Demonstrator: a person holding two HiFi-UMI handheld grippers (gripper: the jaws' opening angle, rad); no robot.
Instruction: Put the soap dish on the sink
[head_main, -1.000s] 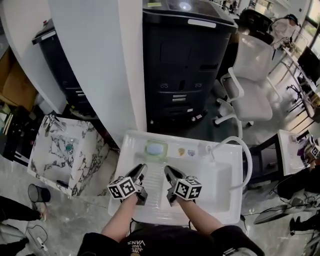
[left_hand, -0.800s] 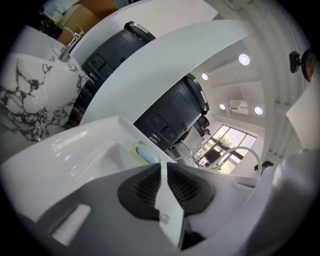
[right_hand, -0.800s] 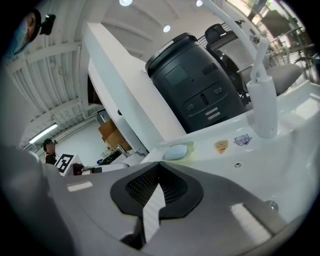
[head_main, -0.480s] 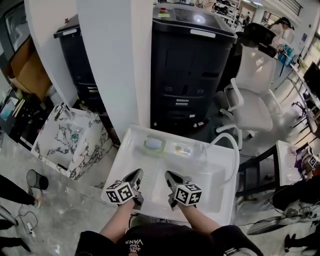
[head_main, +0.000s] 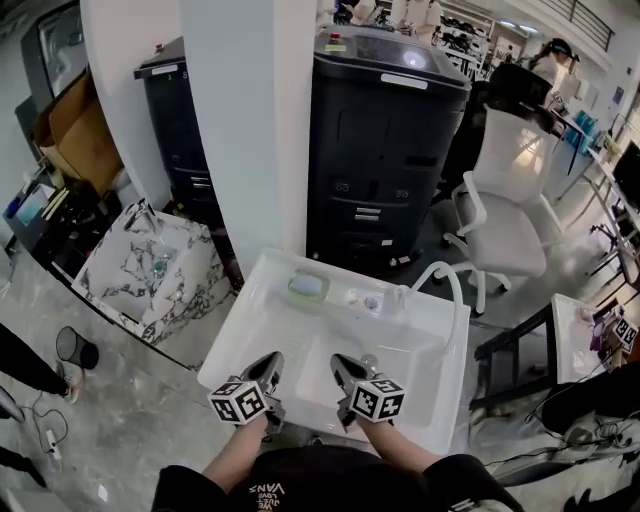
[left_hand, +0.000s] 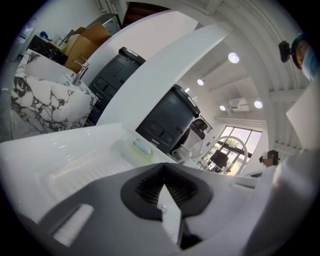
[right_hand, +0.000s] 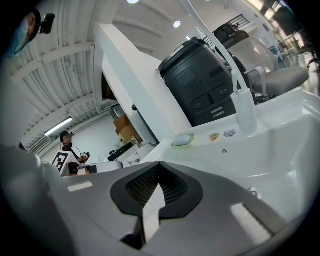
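Note:
The pale green soap dish (head_main: 308, 287), with a bar of soap in it, rests on the back ledge of the white sink (head_main: 232, 342), left of the tap. It shows small in the left gripper view (left_hand: 142, 147) and in the right gripper view (right_hand: 182, 140). My left gripper (head_main: 268, 366) and right gripper (head_main: 343, 368) hover side by side over the sink's near edge, well short of the dish. Both are shut with nothing between their jaws (left_hand: 162, 186) (right_hand: 155, 186).
A white curved tap (head_main: 443, 276) stands at the sink's back right, beside small stickers. Behind the sink are a white pillar (head_main: 250, 130) and a black cabinet-like machine (head_main: 385, 150). A marble-patterned sink (head_main: 150, 270) lies left, a white office chair (head_main: 510, 200) right.
Both grippers have drawn back from just in front of the soap dish to the sink's near edge. The dish stays on the back ledge.

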